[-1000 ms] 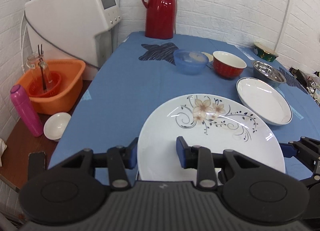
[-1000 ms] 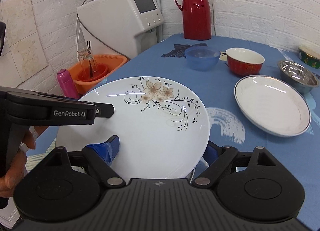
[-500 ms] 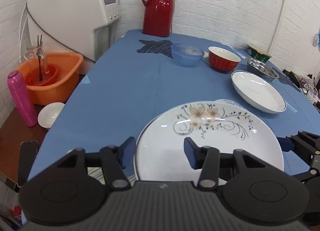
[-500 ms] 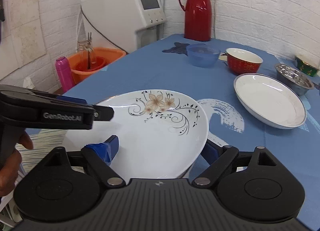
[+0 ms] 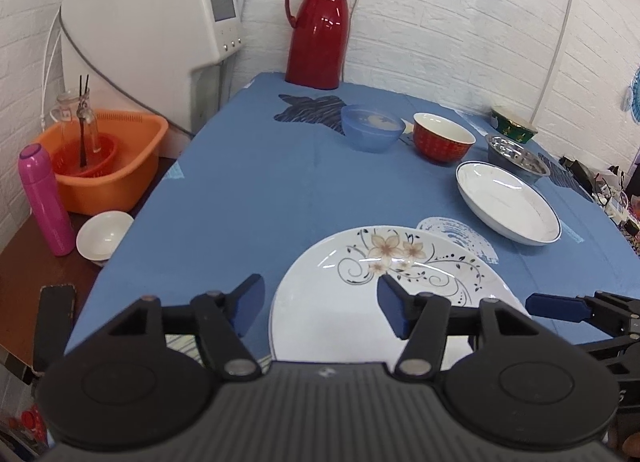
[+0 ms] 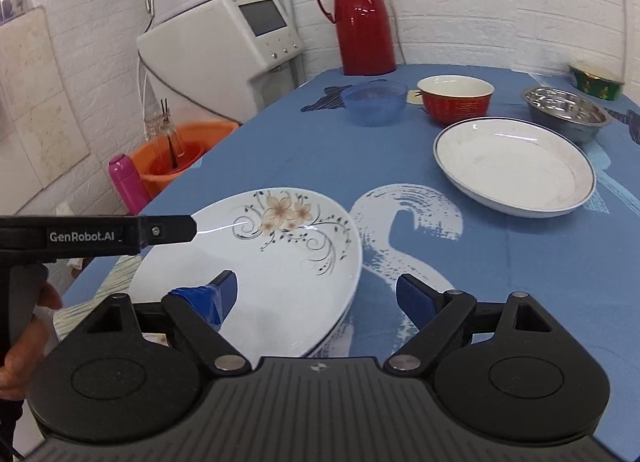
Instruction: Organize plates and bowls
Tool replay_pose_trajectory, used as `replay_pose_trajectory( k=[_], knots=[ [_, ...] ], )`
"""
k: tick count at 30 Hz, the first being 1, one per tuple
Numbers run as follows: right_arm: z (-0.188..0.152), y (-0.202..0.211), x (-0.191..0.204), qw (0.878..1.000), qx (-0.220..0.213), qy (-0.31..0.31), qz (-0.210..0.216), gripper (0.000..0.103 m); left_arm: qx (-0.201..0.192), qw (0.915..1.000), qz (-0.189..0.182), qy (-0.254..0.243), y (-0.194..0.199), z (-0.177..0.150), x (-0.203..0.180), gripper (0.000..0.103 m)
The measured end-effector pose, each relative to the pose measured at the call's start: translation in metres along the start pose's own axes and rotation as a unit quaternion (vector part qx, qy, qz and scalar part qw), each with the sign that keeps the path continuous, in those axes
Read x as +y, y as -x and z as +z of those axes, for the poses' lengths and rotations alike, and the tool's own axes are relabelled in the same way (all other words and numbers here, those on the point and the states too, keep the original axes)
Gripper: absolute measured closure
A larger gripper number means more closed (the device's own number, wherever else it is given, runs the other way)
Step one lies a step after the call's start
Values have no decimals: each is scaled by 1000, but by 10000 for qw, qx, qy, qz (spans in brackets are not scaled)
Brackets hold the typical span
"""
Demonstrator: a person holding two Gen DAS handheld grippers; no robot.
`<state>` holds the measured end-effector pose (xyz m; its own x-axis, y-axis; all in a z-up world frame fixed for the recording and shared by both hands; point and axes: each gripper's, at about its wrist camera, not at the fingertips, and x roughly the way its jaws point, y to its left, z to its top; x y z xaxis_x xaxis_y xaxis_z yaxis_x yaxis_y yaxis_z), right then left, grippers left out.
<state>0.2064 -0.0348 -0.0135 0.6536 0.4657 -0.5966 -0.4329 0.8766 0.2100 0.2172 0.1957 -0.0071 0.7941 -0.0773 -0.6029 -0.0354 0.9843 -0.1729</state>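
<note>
Bright, even indoor light, soft shadows only. Glare streaks on the red thermos (image 5: 319, 28) and floral plate (image 6: 276, 246). Heavy fisheye bending at edges, dark corners; sharp near, slightly soft far.

Our right gripper (image 6: 316, 296) stood spread wide across the near rim of a flowered plate (image 6: 272, 262) on the blue tablecloth (image 6: 304, 150), while our left gripper (image 6: 168, 229) reached over the plate's far edge.
</note>
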Motion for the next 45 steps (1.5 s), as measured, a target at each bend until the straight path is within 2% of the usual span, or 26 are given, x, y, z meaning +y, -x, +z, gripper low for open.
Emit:
replay_pose_trajectory(
  k=[7, 14, 18, 20, 26, 32, 37, 43, 45],
  knots=[
    [-1, 12, -30, 9984, 87, -562, 20, 29, 167, 9998, -69, 76, -4, 11, -20, 40],
    [12, 22, -61, 9953, 224, -863, -377, 29, 29, 9996, -155, -214, -7, 31, -63, 36],
    [14, 32, -89, 9937, -1, -1108, -179, 29, 91, 9991, -256, -335, -16, 39, -85, 34],
    [17, 36, -106, 9925, -127, -1199, -222, 29, 167, 9987, -272, -399, -23, 43, -96, 34],
    [41, 31, -158, 9897, -132, -1268, -655, 29, 541, 9961, -542, -428, -57, 69, -118, 34],
    [76, -4, -198, 9867, -72, -1314, -950, 29, 1128, 9887, -881, -437, -121, 105, -141, 34],
    [92, -49, -210, 9881, 329, -1064, -1061, 29, 1750, 9774, -1122, -373, -178, 122, -158, 34],
    [90, -79, -208, 9890, 728, -719, -1066, 27, 2033, 9728, -1033, -394, -217, 122, -166, 34],
    [87, -81, -204, 9906, 660, -495, -1089, 27, 2113, 9710, -1068, -331, -224, 120, -165, 34]
  ],
)
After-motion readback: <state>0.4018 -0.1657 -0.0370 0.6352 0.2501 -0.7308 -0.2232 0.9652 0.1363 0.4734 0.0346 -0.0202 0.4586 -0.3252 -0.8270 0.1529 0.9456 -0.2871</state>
